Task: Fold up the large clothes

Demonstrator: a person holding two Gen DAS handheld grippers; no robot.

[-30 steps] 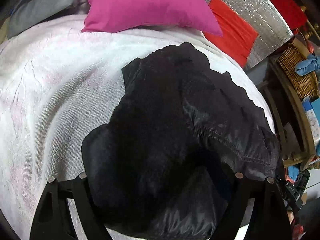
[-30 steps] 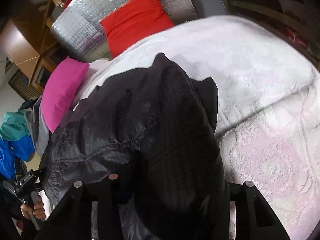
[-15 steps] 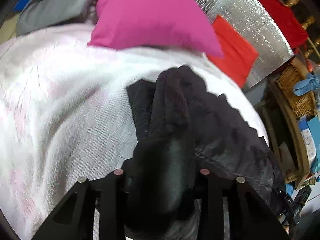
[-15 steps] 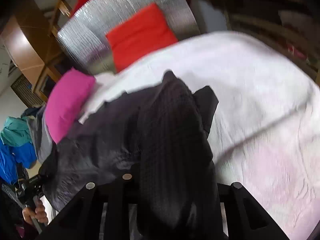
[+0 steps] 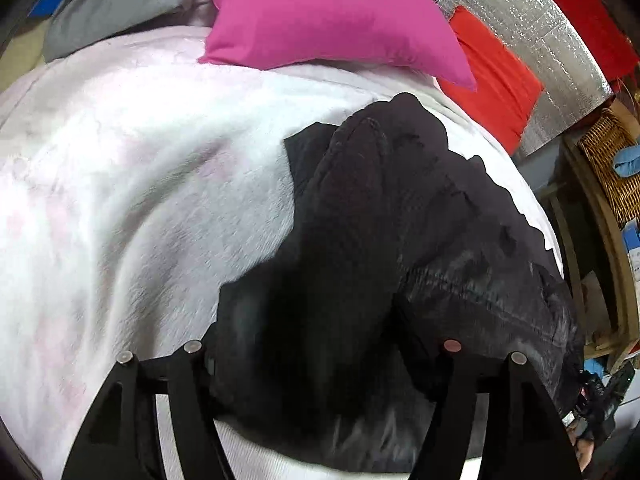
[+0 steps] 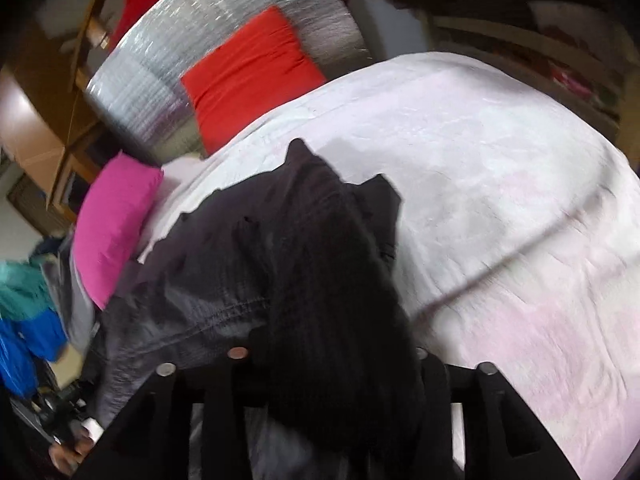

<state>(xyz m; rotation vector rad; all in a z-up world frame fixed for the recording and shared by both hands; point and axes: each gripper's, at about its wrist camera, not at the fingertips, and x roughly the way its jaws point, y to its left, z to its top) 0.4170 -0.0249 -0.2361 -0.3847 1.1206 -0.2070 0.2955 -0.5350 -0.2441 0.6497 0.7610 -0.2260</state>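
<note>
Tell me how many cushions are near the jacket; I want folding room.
2: a pink cushion on the blanket beyond the jacket, and a red cushion against the silver panel. Others may be hidden.

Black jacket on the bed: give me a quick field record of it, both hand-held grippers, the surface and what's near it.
garment: black quilted jacket, bunched, partly lifted
surface: white textured bedspread
left hand-held gripper: fingers apart, dark fabric fills the gap between them; grip unclear
right hand-held gripper: fabric draped between fingers; closure unclear
beyond jacket: magenta pillow, red cushion against silver foil panel
fold state: no neat fold visible
</note>
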